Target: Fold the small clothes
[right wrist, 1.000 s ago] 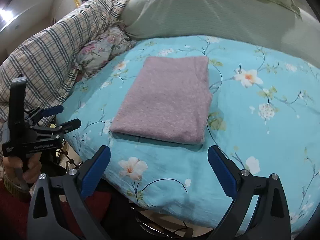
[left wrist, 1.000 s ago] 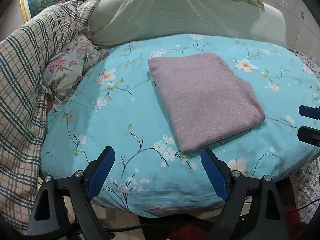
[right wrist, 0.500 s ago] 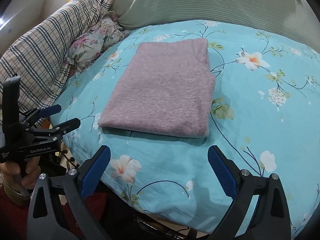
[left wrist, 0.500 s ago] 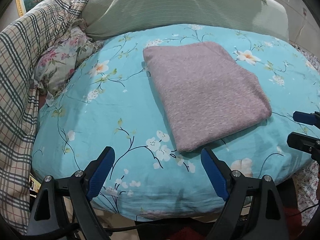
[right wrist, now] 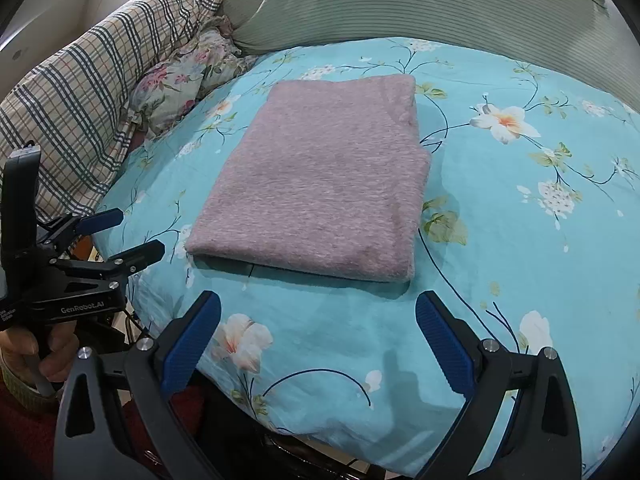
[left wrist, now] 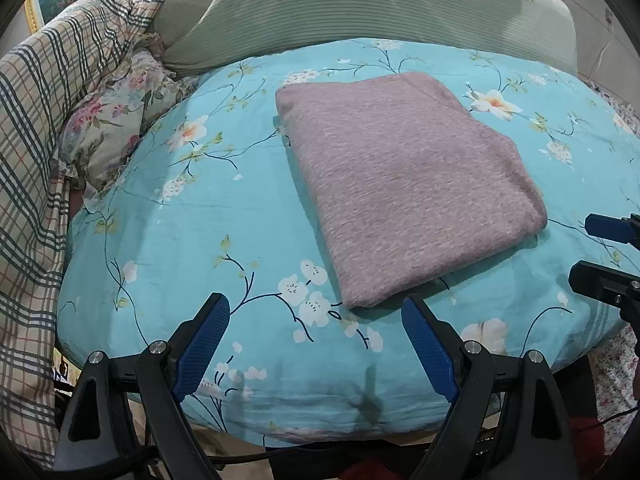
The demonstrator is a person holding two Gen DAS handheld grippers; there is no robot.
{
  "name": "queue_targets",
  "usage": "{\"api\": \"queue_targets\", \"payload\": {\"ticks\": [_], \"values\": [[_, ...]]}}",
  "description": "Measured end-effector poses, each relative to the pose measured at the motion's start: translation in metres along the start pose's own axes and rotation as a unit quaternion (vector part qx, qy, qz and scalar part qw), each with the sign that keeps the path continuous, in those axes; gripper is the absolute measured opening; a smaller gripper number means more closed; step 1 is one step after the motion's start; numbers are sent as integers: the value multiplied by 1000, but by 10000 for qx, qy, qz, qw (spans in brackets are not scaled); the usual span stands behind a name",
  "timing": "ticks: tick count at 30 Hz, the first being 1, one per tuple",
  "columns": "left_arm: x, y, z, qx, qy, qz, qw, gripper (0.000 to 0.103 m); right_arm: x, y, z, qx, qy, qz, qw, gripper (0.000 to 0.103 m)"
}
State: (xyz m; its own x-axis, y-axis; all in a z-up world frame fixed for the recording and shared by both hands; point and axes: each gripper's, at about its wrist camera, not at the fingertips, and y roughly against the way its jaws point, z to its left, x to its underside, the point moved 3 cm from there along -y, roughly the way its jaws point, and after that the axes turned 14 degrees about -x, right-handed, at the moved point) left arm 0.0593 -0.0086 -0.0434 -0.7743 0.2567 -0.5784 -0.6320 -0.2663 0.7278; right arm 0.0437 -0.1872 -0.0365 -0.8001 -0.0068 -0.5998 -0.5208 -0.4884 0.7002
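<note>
A mauve knit garment (left wrist: 404, 184) (right wrist: 324, 184) lies folded into a flat rectangle on the turquoise floral cushion (left wrist: 192, 232) (right wrist: 520, 208). My left gripper (left wrist: 316, 312) hangs open just short of the garment's near corner, nothing between its blue pads. My right gripper (right wrist: 318, 310) is open too, its fingers on either side of the cushion just in front of the garment's near edge, not touching it. Each gripper shows in the other's view: the right one (left wrist: 600, 252) at the right edge, the left one (right wrist: 120, 236) at the left, held by a hand (right wrist: 44, 356).
A plaid blanket (left wrist: 44, 152) (right wrist: 88, 92) and a floral pillow (left wrist: 116, 120) (right wrist: 180, 76) are heaped on the left. A grey-green ribbed cushion (left wrist: 360, 4) (right wrist: 400, 4) rises behind. The cushion's front edge drops off right under both grippers.
Both grippers have sunk and drawn closer to the cushion, so the folded garment looms larger. Their jaws stay equally wide. The garment has not moved.
</note>
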Motion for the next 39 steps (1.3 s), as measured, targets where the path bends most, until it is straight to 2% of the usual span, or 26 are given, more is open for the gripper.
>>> {"api": "queue_targets", "payload": {"ticks": [32, 39], "values": [[-3, 7, -3, 124, 89, -74, 9999, 89, -3, 1, 7, -37, -37, -59, 10000, 98], [-4, 12, -1, 215, 162, -150, 9995, 88, -4, 5, 6, -63, -47, -183, 9998, 98]]}}
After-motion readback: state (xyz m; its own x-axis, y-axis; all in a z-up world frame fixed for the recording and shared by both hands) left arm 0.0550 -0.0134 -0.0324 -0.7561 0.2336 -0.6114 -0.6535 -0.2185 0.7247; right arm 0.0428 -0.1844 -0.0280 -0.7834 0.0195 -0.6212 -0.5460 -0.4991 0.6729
